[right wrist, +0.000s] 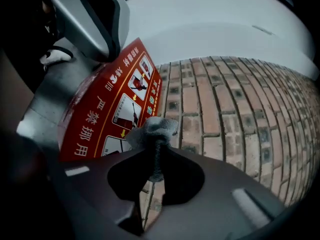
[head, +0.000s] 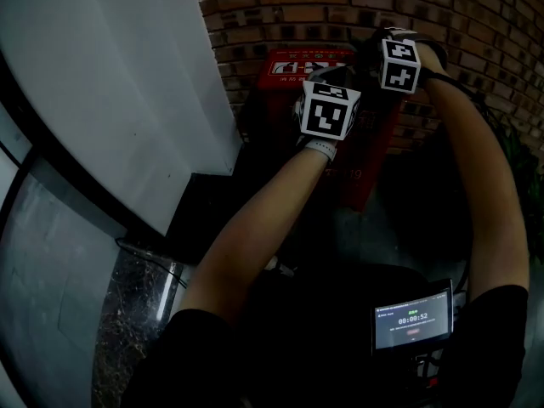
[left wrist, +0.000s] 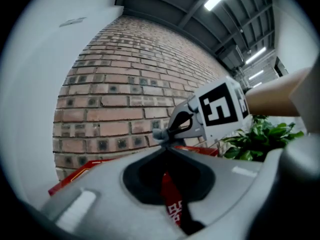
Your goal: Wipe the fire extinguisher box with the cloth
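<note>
A red fire extinguisher box (head: 291, 65) stands against the brick wall, its top bearing a printed label (right wrist: 125, 104). My right gripper (right wrist: 156, 140) is shut on a small grey cloth (right wrist: 154, 128), holding it at the box's right edge next to the bricks. In the left gripper view the same cloth (left wrist: 159, 133) pokes out of the right gripper's tips. My left gripper (left wrist: 167, 145) hovers just above the box top (left wrist: 172, 196), jaws shut with nothing seen between them. In the head view both marker cubes sit over the box, left (head: 327, 109) and right (head: 399, 65).
A brick wall (head: 340, 7) runs behind the box. A large white panel (head: 110, 83) leans at the left. A green plant (left wrist: 260, 139) grows to the right of the box. A small lit screen (head: 412, 317) hangs at the person's chest.
</note>
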### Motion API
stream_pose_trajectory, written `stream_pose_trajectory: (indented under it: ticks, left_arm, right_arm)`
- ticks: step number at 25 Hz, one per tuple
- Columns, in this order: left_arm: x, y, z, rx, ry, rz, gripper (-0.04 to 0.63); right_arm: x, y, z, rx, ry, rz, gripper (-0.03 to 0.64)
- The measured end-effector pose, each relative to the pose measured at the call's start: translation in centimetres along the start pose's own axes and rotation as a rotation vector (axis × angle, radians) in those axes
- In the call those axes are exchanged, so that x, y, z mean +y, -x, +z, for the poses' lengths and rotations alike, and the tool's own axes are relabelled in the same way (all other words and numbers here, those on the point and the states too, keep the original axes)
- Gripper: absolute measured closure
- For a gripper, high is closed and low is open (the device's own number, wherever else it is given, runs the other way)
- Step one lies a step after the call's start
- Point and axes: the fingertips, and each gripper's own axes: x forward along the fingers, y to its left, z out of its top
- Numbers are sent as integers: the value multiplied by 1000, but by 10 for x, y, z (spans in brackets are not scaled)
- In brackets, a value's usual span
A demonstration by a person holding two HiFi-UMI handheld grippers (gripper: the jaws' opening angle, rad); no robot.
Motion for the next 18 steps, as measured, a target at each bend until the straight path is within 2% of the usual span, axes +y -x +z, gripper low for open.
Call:
stream_pose_trajectory:
  ticks: [6, 12, 18]
  left_arm:
    - [-6, -7, 0, -33, 31, -58, 595]
    - [-1, -22, -5, -38, -16, -52, 595]
    - [3, -26, -10, -28, 25, -73, 595]
  right_arm:
    - [4, -45, -6, 20, -13, 39, 583]
    - [5, -79, -10, 24, -29, 63, 583]
    - [16, -90, -4, 14, -30, 120, 583]
